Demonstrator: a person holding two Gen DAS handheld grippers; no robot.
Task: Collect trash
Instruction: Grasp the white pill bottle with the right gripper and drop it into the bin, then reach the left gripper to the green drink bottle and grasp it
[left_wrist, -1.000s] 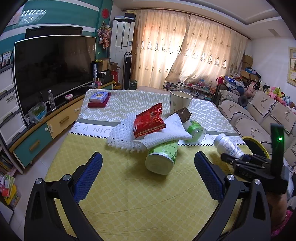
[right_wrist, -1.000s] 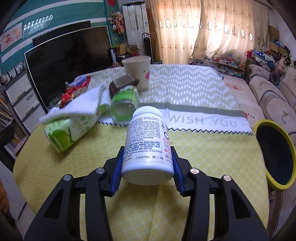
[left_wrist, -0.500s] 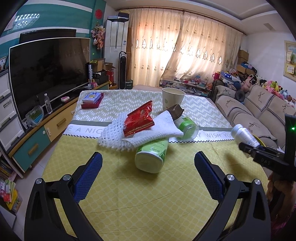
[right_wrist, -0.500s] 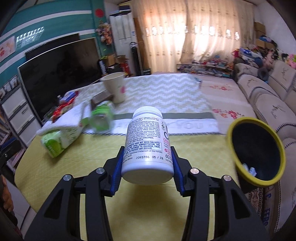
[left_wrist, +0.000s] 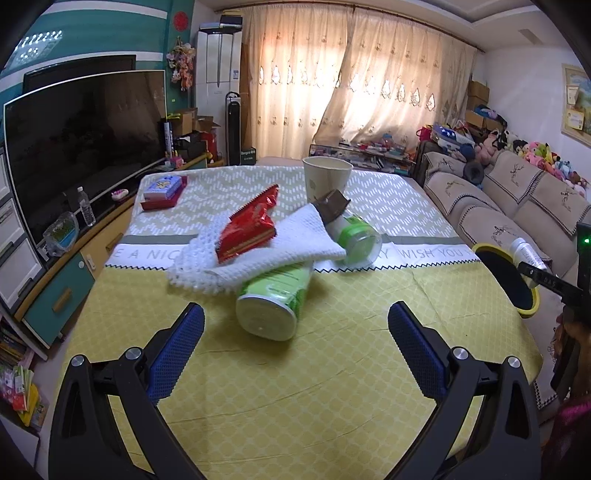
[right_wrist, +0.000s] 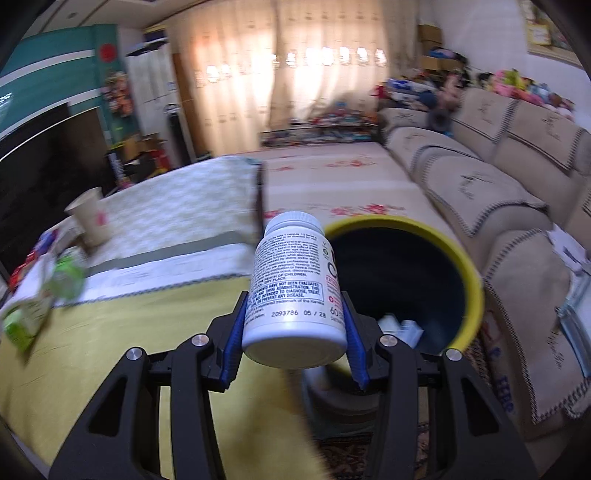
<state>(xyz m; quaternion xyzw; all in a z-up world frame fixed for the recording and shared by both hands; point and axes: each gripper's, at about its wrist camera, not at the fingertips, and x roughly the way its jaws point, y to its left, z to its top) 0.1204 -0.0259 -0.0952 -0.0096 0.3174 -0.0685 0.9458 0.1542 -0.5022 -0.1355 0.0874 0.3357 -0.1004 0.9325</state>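
The right gripper (right_wrist: 293, 332) has its jaws pinching a white pill bottle (right_wrist: 295, 291) low on its body, cap end pointing away, held at the near rim of the yellow-rimmed bin (right_wrist: 465, 266) that stands beside the surface (left_wrist: 332, 369) — not yet squarely over the opening, as far as the right wrist view shows. Main risk: a release from here could land the bottle on the rim or let it bounce to the floor between bin and sofa (right_wrist: 480, 177); the smooth round body gripped near its base could also pivot or slide out before it is centred. The blur in that view suggests fast travel, which would worsen the aim. The left gripper (left_wrist: 295, 339) hangs with jaws spread wide and empty, just short of the green canister (left_wrist: 273, 302) lying on its side under a white cloth (left_wrist: 280, 251). The red snack wrapper (left_wrist: 247, 229) rests loosely on that cloth — pulling the canister could topple the pile, including the second green container (left_wrist: 354, 236).
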